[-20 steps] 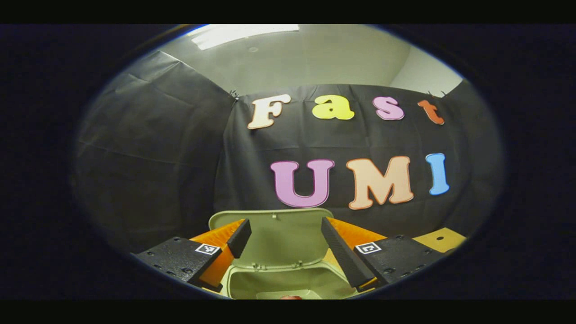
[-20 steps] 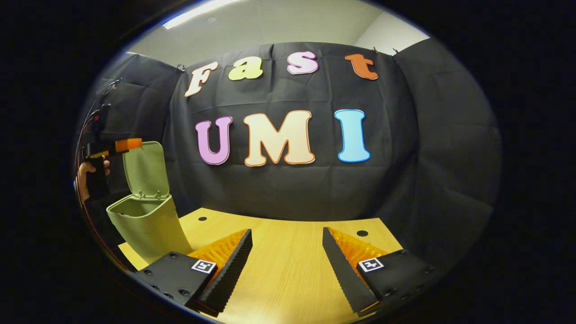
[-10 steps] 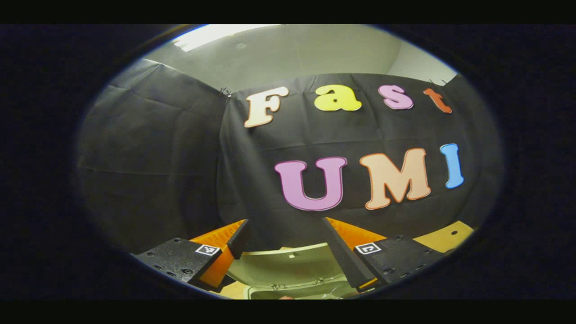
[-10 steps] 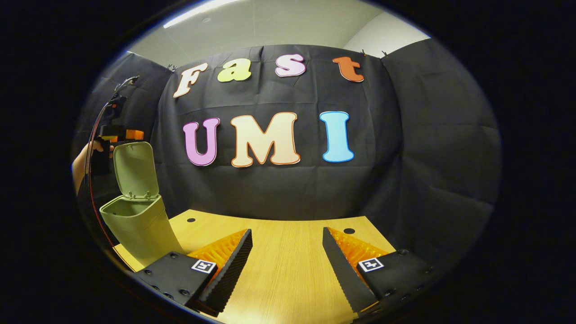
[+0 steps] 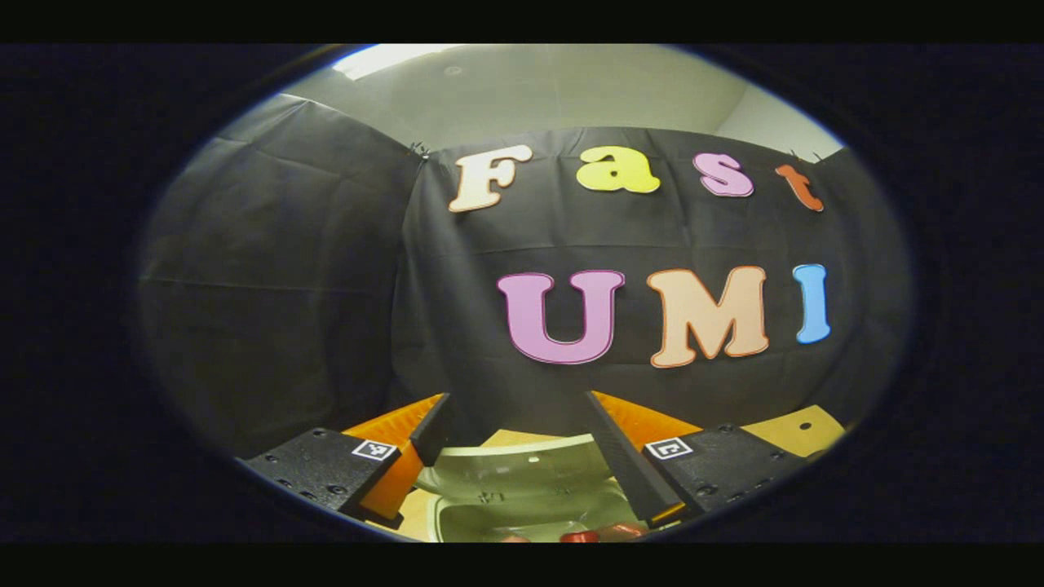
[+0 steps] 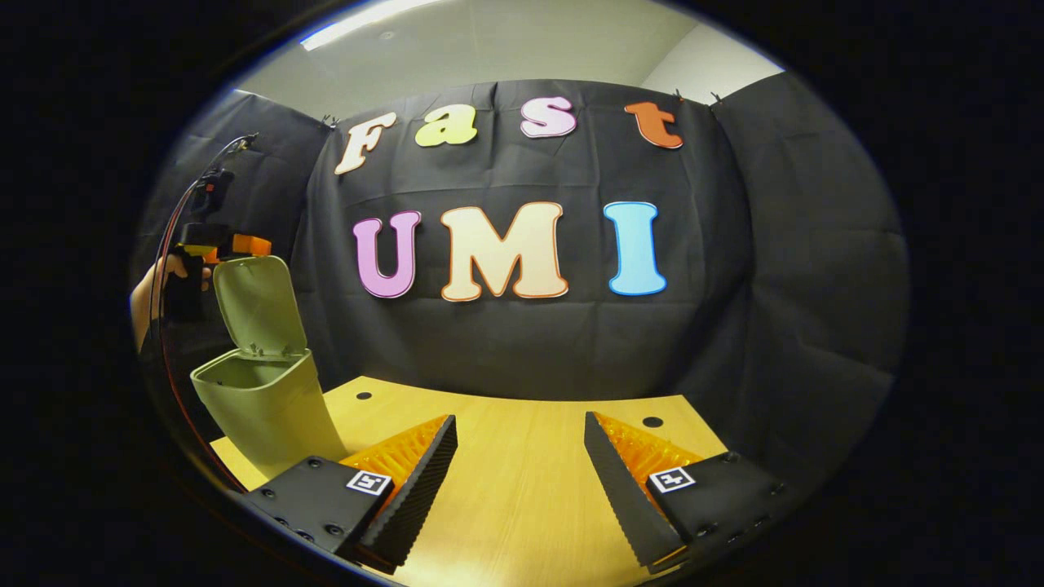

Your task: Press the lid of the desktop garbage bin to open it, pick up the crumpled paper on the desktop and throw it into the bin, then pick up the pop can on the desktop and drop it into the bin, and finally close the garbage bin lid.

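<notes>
- Left gripper view, from the left: the left gripper (image 5: 522,444) has its jaws spread wide with nothing between them, raised above the pale green plastic desktop garbage bin (image 5: 522,518).
- Between the fingers, the bin's hinged green lid (image 5: 522,466) stands open, its inner face toward the camera, and the mouth of the bin shows below it.
- At the bottom edge, inside the bin, sits a small red shape (image 5: 581,536); I cannot tell whether it is the pop can.
- To the right, a corner of the light wooden desktop (image 5: 795,428) shows.
- Right gripper view, from the left: a person's hand (image 6: 151,289) holds the left gripper just above and behind the top edge of the open lid (image 6: 257,306); whether they touch cannot be told.
- The bin (image 6: 261,403) stands at the desktop's (image 6: 522,489) left end.
- The right gripper (image 6: 520,456) hangs over bare wood, well apart from the bin, jaws wide open and empty.
</notes>
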`<state>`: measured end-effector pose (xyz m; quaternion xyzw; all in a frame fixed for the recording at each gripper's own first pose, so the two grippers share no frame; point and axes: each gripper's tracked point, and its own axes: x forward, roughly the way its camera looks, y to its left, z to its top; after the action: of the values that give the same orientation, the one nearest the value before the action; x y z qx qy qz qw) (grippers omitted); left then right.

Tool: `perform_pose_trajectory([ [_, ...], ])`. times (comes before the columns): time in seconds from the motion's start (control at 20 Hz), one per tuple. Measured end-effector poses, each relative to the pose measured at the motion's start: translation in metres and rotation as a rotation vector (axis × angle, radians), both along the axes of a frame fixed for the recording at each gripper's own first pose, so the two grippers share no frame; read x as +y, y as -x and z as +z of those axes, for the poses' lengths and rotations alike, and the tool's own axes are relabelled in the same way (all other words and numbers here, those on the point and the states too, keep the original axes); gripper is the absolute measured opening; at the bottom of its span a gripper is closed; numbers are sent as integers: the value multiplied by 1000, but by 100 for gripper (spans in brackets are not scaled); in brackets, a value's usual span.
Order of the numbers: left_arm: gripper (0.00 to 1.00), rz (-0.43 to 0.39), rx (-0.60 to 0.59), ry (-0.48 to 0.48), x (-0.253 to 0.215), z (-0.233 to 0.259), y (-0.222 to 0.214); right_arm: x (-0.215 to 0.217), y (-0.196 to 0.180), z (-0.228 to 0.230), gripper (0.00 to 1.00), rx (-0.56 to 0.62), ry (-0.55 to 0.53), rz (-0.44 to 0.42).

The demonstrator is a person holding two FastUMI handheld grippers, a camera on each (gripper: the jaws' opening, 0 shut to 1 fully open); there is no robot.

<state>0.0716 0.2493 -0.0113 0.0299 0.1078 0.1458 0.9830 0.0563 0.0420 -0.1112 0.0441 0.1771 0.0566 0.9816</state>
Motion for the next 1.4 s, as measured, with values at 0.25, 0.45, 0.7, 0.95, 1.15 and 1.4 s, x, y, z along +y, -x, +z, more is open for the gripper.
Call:
perform_pose_trajectory([
  [0.25,93,-3,22,39,-19,-12,41,23,-5,0,99,-6,-3,89],
  [0.45,93,11,40,52,-30,-22,64,40,-3,-3,99,1,-13,147],
  [0.7,96,15,78,89,-47,-42,86,48,-2,-7,100,1,-19,178],
  [0.95,95,13,155,103,-61,-78,109,54,-7,-9,99,10,-27,199],
  [1.15,94,-1,222,127,-71,-106,119,53,-11,-14,100,24,-21,204],
  [1.4,94,0,283,123,-74,-131,129,54,-18,-17,98,29,-34,197],
])
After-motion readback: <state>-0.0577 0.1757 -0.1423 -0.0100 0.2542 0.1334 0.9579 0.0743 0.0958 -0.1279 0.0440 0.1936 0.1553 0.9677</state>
